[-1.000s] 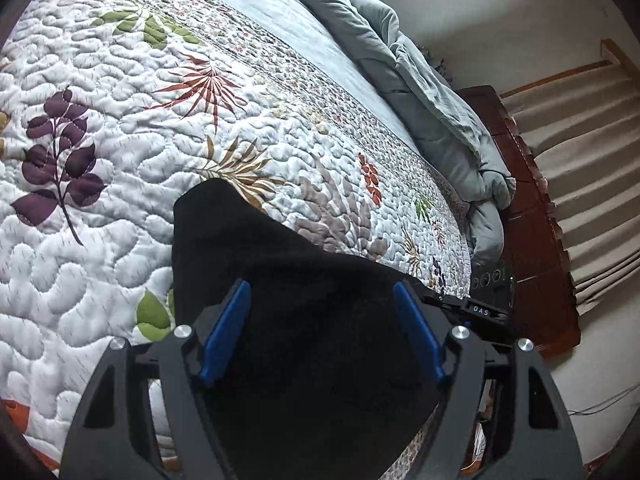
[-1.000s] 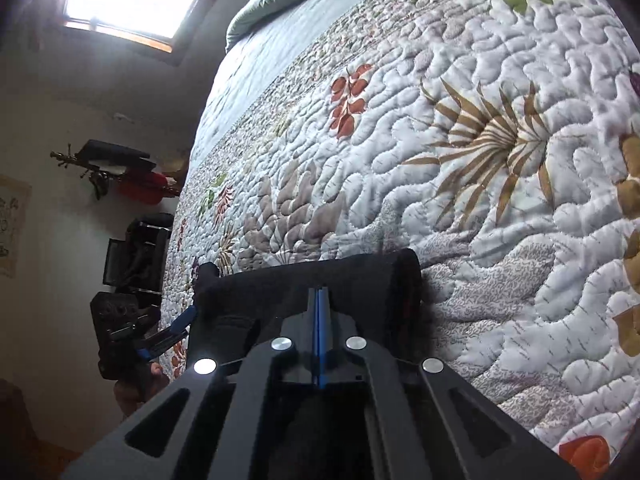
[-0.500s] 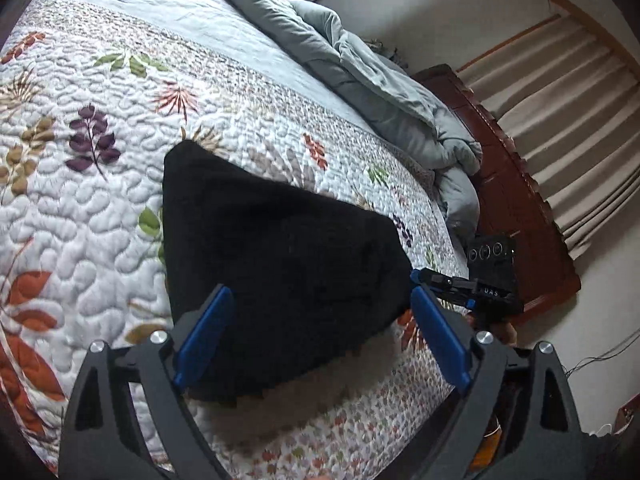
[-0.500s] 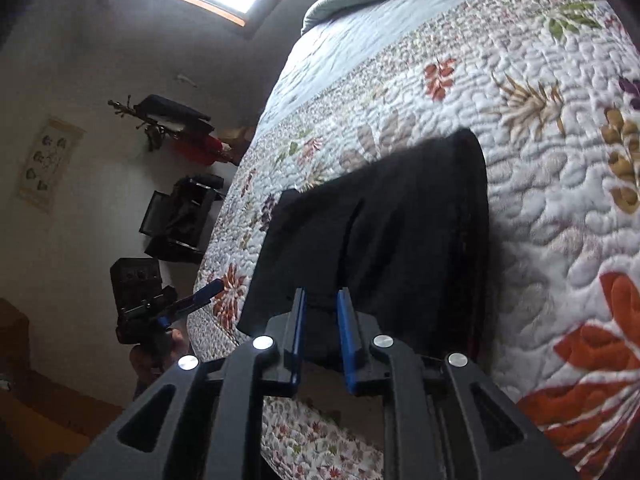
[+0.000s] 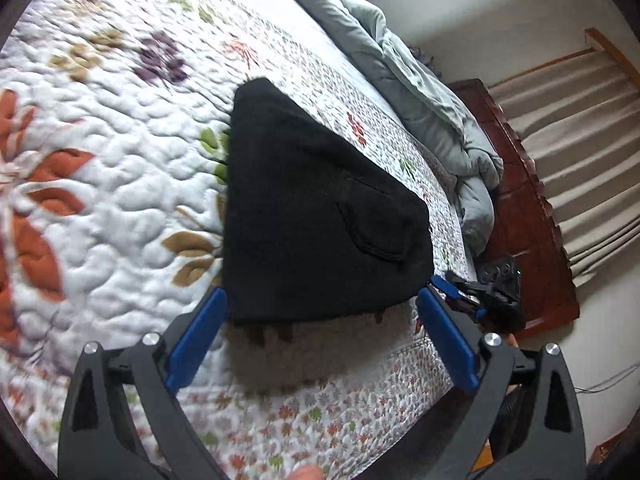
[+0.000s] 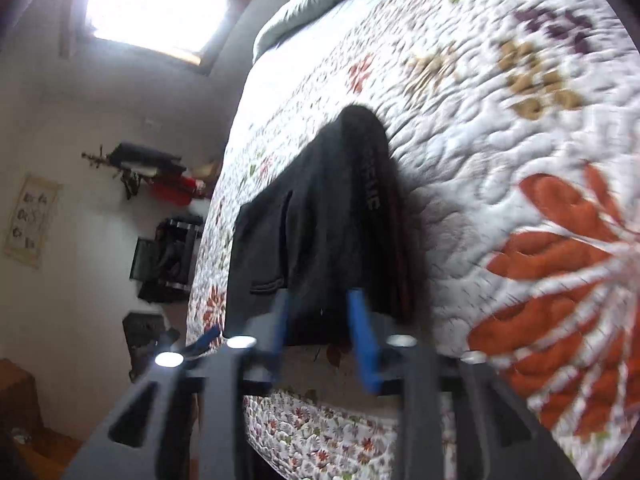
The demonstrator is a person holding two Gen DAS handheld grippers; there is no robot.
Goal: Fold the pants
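The black pants (image 5: pixel 320 220) lie folded in a compact bundle on the floral quilt (image 5: pixel 100 200), near the bed's edge. They also show in the right wrist view (image 6: pixel 320 232), with a pocket seam on top. My left gripper (image 5: pixel 322 320) is open and empty, its blue fingers wide apart just short of the bundle's near edge. My right gripper (image 6: pixel 320 320) is open and empty, its blue fingers parted at the bundle's near edge. The right gripper also shows at the right of the left wrist view (image 5: pixel 452 290).
A grey duvet (image 5: pixel 432 120) is bunched along the far side of the bed. A dark wooden headboard (image 5: pixel 528 220) and beige curtains (image 5: pixel 580 160) stand beyond it. In the right wrist view a bright window (image 6: pixel 160 0), wall shelves and dark bags (image 6: pixel 168 256) line the room's side.
Both grippers have pulled back from the pants. The right gripper went from shut to open, letting the cloth go. The pants now lie flat and whole in view.
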